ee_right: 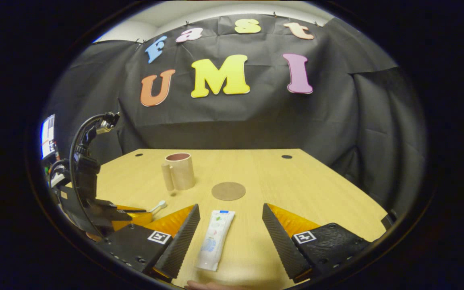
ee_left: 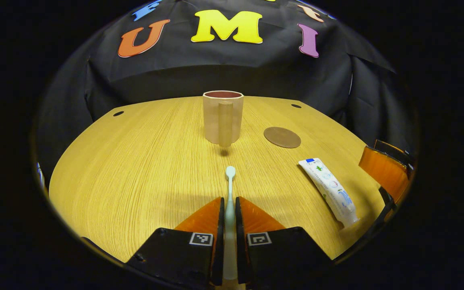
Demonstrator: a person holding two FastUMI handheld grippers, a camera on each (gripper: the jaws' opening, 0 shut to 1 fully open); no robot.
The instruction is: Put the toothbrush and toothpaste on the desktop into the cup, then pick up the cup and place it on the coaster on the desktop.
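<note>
Toothbrush (ee_left: pixel 230 193) is our first finding: in the left gripper view it lies clamped between the two fingers of the left gripper (ee_left: pixel 229 209), which are drawn in to a narrow slot with both pressing on the handle, and its head points forward toward the cup (ee_left: pixel 222 117). We cannot tell from that view whether the brush is raised off the table (ee_left: pixel 135 169); the right gripper view, looking from the side, shows the left gripper (ee_right: pixel 135 215) at the table's near left edge with the toothbrush (ee_right: pixel 157 207) head poking out of it just above the wood. We record the cup upright near the far middle of the table, handle turned toward the left gripper's camera, and the round coaster (ee_left: pixel 282 137) lies flat just beside it, apart from it. Toothpaste (ee_right: pixel 216 239) lies flat on the table, cap end toward the near edge. In the right gripper view it sits between the spread fingers of the right gripper (ee_right: pixel 230 225), neither finger touching it. In the left gripper view the toothpaste (ee_left: pixel 330 191) lies right of the brush, with the right gripper's finger (ee_left: pixel 383 171) at the picture's right edge.
</note>
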